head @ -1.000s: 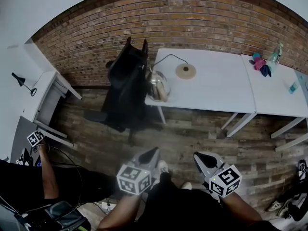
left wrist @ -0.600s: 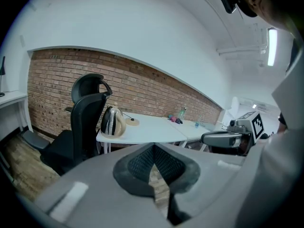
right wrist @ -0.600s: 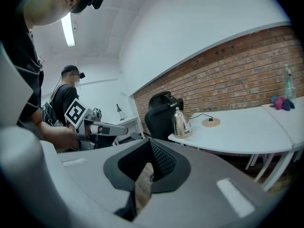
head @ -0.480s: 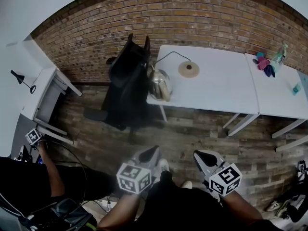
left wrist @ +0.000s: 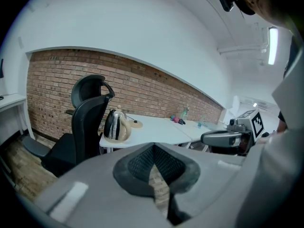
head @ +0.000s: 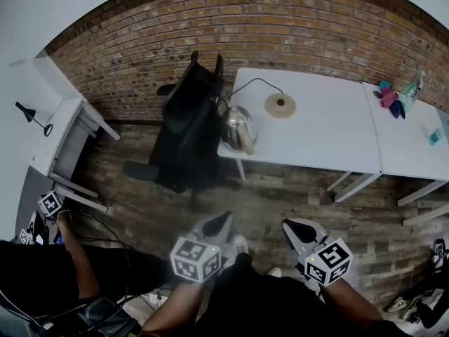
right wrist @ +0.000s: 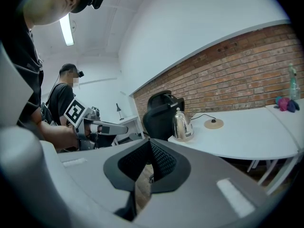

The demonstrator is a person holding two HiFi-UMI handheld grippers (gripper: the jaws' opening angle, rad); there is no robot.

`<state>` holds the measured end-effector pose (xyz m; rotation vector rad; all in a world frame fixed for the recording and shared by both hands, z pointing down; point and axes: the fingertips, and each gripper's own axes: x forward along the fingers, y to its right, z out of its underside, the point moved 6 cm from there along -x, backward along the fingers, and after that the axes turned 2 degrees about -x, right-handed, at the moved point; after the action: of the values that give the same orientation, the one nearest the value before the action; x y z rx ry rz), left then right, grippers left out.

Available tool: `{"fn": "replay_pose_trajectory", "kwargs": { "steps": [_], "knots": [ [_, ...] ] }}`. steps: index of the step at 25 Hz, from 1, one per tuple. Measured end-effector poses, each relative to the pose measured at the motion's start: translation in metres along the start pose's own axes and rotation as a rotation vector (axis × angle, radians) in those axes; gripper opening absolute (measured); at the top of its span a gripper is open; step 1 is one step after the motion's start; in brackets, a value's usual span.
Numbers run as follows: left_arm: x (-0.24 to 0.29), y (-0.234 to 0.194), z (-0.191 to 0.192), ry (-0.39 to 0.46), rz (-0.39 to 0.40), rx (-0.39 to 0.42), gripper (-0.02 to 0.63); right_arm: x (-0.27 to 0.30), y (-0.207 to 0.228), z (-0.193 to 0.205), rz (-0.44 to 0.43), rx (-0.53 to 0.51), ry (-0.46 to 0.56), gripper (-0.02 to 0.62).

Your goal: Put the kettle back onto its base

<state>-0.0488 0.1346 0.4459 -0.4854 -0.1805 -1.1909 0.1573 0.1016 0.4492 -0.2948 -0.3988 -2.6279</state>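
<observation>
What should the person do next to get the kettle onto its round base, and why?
Probably step closer to the table first. The kettle stands at its corner by the chair, apart from the round base, and the left gripper and right gripper are over the floor, well short of it, jaws together and empty.

- Black office chair (head: 188, 128), at white table's (head: 323, 132) left end.
- Second white table (head: 414, 139): bottle (head: 415, 84), pink and blue items (head: 390, 98).
- Brick wall (head: 280, 27); plank floor (head: 280, 195).
- Desk lamp (head: 31, 116).
</observation>
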Motion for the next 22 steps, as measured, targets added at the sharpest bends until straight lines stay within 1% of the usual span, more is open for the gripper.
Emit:
{"fn": "replay_pose_trajectory", "kwargs": {
  "steps": [8, 22],
  "knots": [
    [0.009, -0.025, -0.011, 0.007, -0.003, -0.001, 0.000, 0.028, 0.005, -0.012, -0.010, -0.015, -0.008, 0.028],
    [0.034, -0.087, -0.029, 0.000, 0.028, -0.007, 0.000, 0.098, 0.019, -0.031, 0.014, -0.018, -0.046, 0.028]
  ]
}}
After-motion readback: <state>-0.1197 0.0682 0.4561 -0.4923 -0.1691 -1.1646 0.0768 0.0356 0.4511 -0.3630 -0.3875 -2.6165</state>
